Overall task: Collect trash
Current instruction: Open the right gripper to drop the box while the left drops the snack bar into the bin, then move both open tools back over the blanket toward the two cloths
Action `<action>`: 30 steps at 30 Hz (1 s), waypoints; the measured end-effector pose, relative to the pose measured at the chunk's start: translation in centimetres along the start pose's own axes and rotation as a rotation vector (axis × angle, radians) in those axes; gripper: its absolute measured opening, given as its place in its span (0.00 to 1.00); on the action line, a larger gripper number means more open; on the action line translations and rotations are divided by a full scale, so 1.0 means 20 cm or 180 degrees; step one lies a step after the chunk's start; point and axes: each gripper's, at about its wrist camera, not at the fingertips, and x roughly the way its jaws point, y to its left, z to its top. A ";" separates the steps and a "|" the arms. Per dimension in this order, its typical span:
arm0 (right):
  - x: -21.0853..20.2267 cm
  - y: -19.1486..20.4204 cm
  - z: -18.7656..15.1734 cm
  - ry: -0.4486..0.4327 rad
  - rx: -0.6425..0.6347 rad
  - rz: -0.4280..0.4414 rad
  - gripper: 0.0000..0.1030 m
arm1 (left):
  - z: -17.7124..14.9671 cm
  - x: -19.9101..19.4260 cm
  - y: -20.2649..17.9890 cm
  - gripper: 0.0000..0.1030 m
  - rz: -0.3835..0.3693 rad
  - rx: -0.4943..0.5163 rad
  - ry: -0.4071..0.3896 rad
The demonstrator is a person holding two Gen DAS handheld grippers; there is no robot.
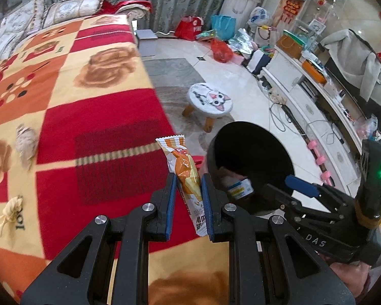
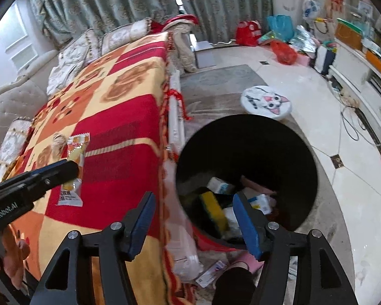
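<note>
- The left gripper (image 1: pixel 189 195) is clamped on an orange and white snack wrapper (image 1: pixel 184 167); the blue pads press its lower half from both sides, and its crimped top sticks up above the fingertips; it hangs over the red patch of the blanket (image 1: pixel 101 139), just beside the black bin (image 1: pixel 251 152)
- The right gripper (image 2: pixel 194 211) has its fingers apart with nothing between them; it hovers over the near rim of the bin (image 2: pixel 246 137), pointing down into it
- Inside the bin lie a yellow sponge (image 2: pixel 213 209), a small white carton (image 2: pixel 219 185) and other scraps of packaging; from the left wrist view a small blue and yellow box (image 1: pixel 240 188) shows on the bin's floor
- Two crumpled tissues (image 1: pixel 25 145) rest on the blanket, well away from the bin towards the sofa back
- A cat-face stool (image 1: pixel 210 100) stands on the tiled floor just beyond the bin
</note>
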 end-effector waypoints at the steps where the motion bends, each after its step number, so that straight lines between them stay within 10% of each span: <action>1: -0.01 -0.02 0.00 -0.0009 0.0029 -0.0029 0.59 | 0.02 0.01 -0.03 0.17 -0.0035 0.0007 0.0004; 13: -0.10 -0.31 0.01 -0.0126 0.0357 -0.0235 0.64 | 0.15 0.24 -0.32 0.19 -0.0547 0.0084 0.0106; 17: -0.08 -0.33 0.00 -0.0084 0.0385 -0.0227 0.65 | 0.13 0.28 -0.32 0.45 -0.0602 -0.0006 0.0177; 30: -0.01 -0.10 -0.01 -0.0017 0.0169 -0.0055 0.66 | 0.04 0.14 -0.08 0.45 0.0134 -0.0020 0.0061</action>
